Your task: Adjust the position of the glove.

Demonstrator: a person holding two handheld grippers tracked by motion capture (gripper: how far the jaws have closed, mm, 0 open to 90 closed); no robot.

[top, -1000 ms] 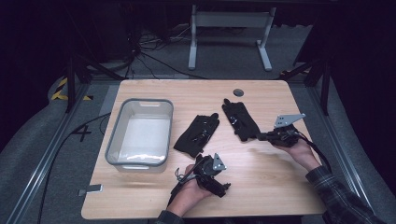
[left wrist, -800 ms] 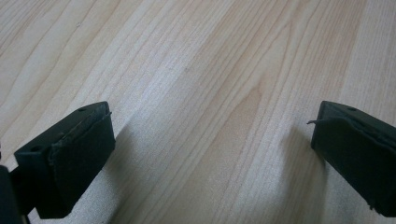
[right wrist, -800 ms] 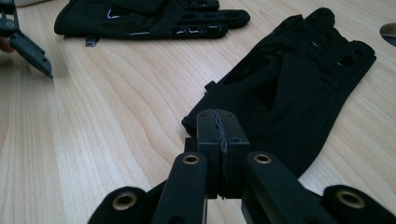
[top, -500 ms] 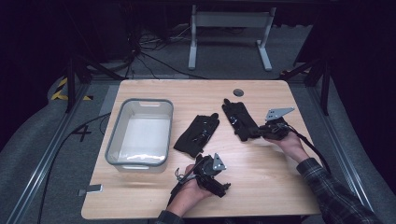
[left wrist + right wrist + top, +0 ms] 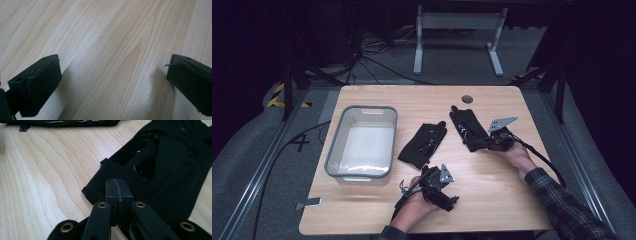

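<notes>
Since a second ago the right gripper point(image 5: 488, 142) has slid in from the right edge of the table point(image 5: 492, 200) toward the centre and sunk a little, so that it now sits at the near end of the right glove point(image 5: 468, 128); the left gripper point(image 5: 438, 186) has kept its place near the front edge, and the bin and both gloves lie where they lay. As for progress, the work looks barely begun: the grey bin point(image 5: 332, 150) at the left side of the table holds nothing, and both black gloves rest flat on the wood, the right glove just right of the middle, pointing toward the back edge, and the left glove point(image 5: 422, 145) beside it, between it and the bin. Judging by the layout, each glove has yet to be picked up and carried to the bin, so the whole of the moving is left. In the right gripper view the jaws are pressed together, pad against pad, with no cloth between them; their tip hovers over or just touches the cuff edge of the glove point(image 5: 165, 170), and which of the two cannot be told. In the left gripper view the jaws stand wide apart over bare wood point(image 5: 107, 50), holding and touching nothing.
</notes>
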